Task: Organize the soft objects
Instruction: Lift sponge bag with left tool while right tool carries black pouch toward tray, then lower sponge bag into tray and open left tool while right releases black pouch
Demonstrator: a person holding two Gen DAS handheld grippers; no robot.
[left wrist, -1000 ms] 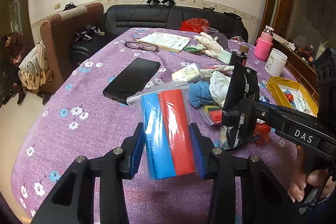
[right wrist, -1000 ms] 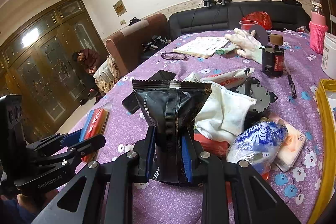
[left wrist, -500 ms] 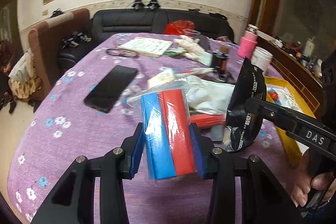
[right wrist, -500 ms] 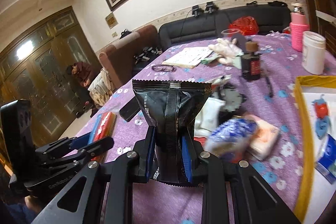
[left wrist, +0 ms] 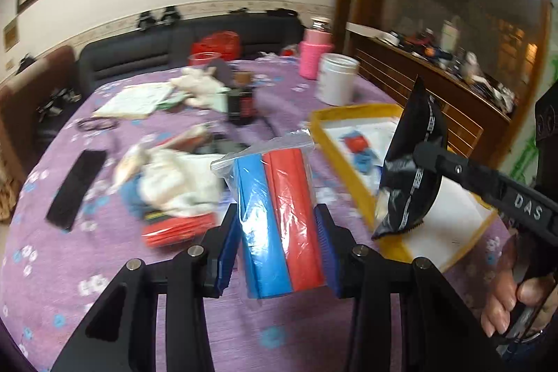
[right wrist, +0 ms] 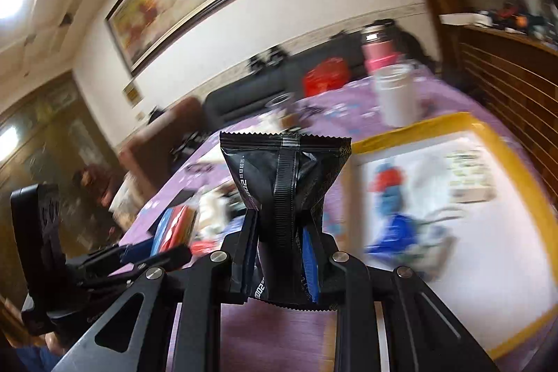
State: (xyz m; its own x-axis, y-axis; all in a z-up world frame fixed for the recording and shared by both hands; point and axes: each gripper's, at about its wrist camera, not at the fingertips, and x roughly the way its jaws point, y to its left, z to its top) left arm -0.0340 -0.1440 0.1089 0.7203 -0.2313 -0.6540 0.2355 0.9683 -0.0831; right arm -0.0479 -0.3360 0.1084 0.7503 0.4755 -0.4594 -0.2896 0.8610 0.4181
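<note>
My left gripper (left wrist: pixel 277 243) is shut on a clear plastic bag of blue and red foam blocks (left wrist: pixel 279 218), held above the purple tablecloth. My right gripper (right wrist: pixel 280 253) is shut on a black foil pouch (right wrist: pixel 282 197), held upright in the air. In the left wrist view the pouch (left wrist: pixel 415 169) hangs over the near edge of the yellow-rimmed white tray (left wrist: pixel 352 176). The tray (right wrist: pixel 523 183) lies ahead and right in the right wrist view, with small red and blue items in it. The left gripper and its bag (right wrist: pixel 171 229) show at lower left there.
A pile of white cloth, blue cloth and a red packet (left wrist: pixel 178 190) lies left of the bag. A black phone (left wrist: pixel 76 187), a dark bottle (left wrist: pixel 240 100), a white jar (left wrist: pixel 336 79), a pink flask (left wrist: pixel 314 54) and papers stand farther back. A wooden cabinet (left wrist: pixel 436 100) borders the right.
Both grippers have swung to the right with their loads. The yellow tray has come into fuller view and the black pouch now hangs over it. Both views are motion-blurred.
</note>
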